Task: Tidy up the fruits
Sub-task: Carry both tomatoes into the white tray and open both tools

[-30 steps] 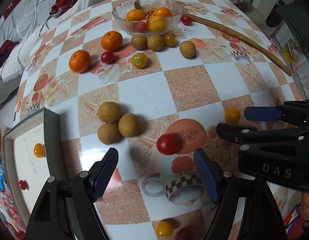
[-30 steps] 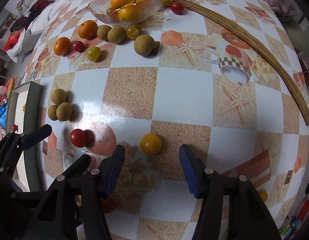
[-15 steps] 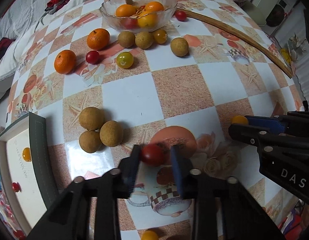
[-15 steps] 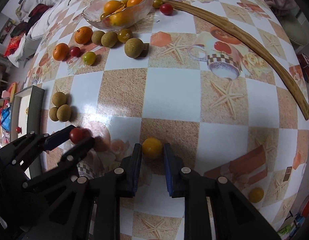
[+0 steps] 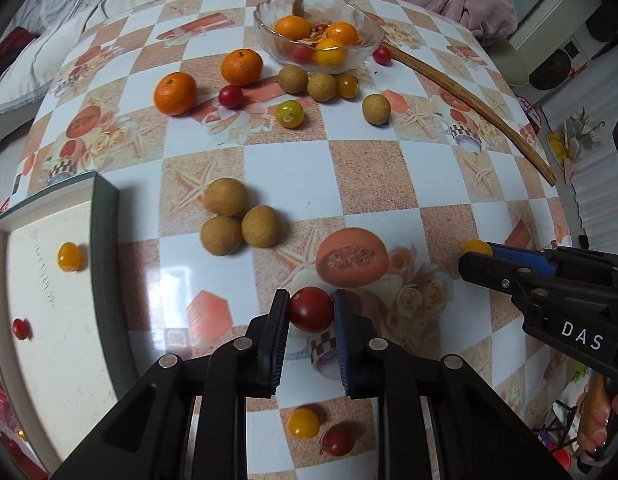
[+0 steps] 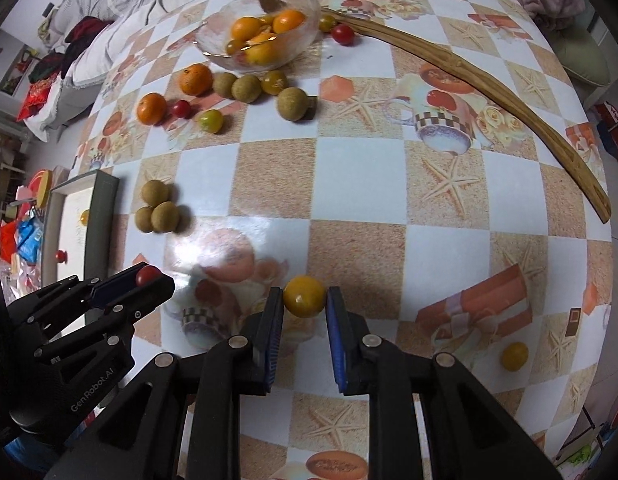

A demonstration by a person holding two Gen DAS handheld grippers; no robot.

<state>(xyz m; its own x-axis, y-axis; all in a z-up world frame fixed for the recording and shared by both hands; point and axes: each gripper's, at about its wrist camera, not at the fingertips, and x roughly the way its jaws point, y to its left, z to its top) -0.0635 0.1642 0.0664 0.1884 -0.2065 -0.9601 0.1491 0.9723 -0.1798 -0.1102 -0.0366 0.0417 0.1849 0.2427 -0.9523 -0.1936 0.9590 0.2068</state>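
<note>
My left gripper (image 5: 310, 309) is shut on a red cherry tomato (image 5: 311, 309), held just above the checkered table (image 5: 361, 176); the right wrist view shows that same gripper (image 6: 149, 278) at lower left with the tomato (image 6: 148, 275). My right gripper (image 6: 304, 297) is shut on a yellow cherry tomato (image 6: 304, 296), also raised off the table. In the left wrist view it enters from the right with the yellow tomato (image 5: 476, 247) at its tip. A glass bowl (image 5: 269, 36) with oranges and tomatoes stands at the far side.
A white tray (image 5: 37, 304) with dark rim at the left holds a yellow and a red tomato. Three longans (image 5: 239, 222) lie mid-table. Oranges (image 5: 175, 93), longans and tomatoes sit near the bowl. A curved wooden stick (image 5: 465, 98) runs along the right. Two tomatoes (image 5: 303, 422) lie near me.
Both grippers went from open to shut, the left on the red tomato and the right on the yellow one, and both have lifted slightly off the table.
</note>
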